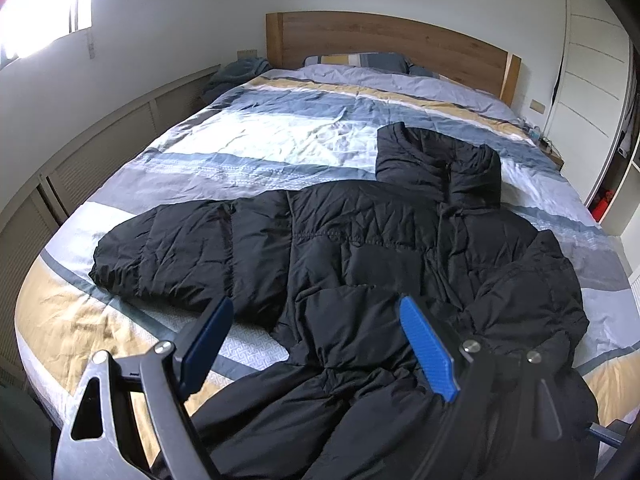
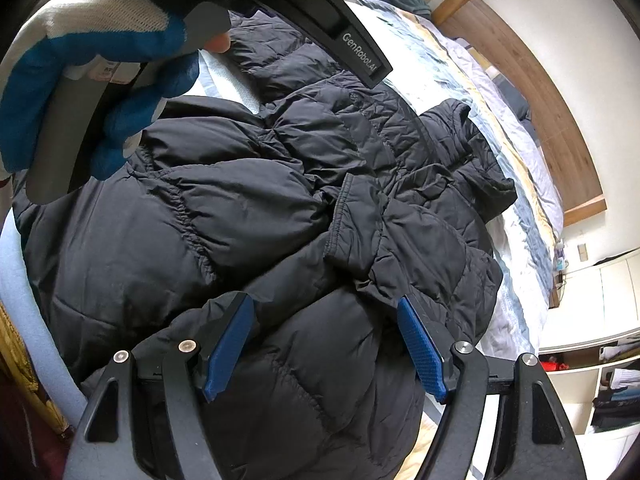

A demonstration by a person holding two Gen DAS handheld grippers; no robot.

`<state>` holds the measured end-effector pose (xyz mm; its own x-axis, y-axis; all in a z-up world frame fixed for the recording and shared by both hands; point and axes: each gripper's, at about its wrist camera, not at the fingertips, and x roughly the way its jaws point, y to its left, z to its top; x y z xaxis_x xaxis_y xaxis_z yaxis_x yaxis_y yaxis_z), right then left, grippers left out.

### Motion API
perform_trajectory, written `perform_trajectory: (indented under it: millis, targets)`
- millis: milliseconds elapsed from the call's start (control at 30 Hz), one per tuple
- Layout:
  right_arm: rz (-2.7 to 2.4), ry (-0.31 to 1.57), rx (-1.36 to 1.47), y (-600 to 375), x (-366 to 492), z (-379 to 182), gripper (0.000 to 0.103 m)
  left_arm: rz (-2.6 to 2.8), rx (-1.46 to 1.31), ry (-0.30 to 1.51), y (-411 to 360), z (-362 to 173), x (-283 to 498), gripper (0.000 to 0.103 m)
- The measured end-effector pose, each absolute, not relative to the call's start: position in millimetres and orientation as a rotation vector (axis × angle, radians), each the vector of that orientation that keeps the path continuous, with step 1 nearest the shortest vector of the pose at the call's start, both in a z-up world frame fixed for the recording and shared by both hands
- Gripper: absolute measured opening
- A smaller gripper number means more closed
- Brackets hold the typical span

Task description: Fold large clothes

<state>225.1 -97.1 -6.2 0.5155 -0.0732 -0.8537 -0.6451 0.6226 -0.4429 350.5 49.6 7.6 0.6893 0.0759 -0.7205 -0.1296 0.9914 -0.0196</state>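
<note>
A black puffer jacket [image 1: 360, 240] lies spread on the bed [image 1: 248, 136], filling the middle and lower right of the left wrist view, with its hood [image 1: 438, 166] pointing toward the wooden headboard [image 1: 384, 42] at the top of the frame. One sleeve [image 1: 176, 252] stretches flat toward the left of that view, while the other sleeve [image 2: 400, 232] is already laid across the body, its cuff showing near the centre of the right wrist view. The work looks to be at an early folding step: one side brought in, the other not yet. The left gripper [image 1: 316, 344] hovers above the lower hem at the bottom of its frame, its blue fingers [image 1: 428, 348] set wide and holding nothing. The right gripper [image 2: 324, 344] sits low over the bulk of the jacket at the bottom of its own view, also spread wide and empty (fabric shows between the fingers, but nothing is pinched). The gloved left hand [image 2: 92, 80] appears in the upper left of the right wrist view, wrapped round its tool's handle. The next move probably calls for the left gripper to travel out to the extended sleeve, close on it near the cuff, and carry it over the body to meet the folded one; the padding is thick and slippery-looking, so a deep bite on the fabric seems wise.
</note>
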Motion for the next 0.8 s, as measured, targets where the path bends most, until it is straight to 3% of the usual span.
perform_trajectory:
  millis: [800]
  targets:
    - [0.414, 0.975, -0.813, -69.5, 251.7, -10.9, 0.073, 0.228, -0.142, 0.828, 135.3, -14.2, 349.7, 0.086]
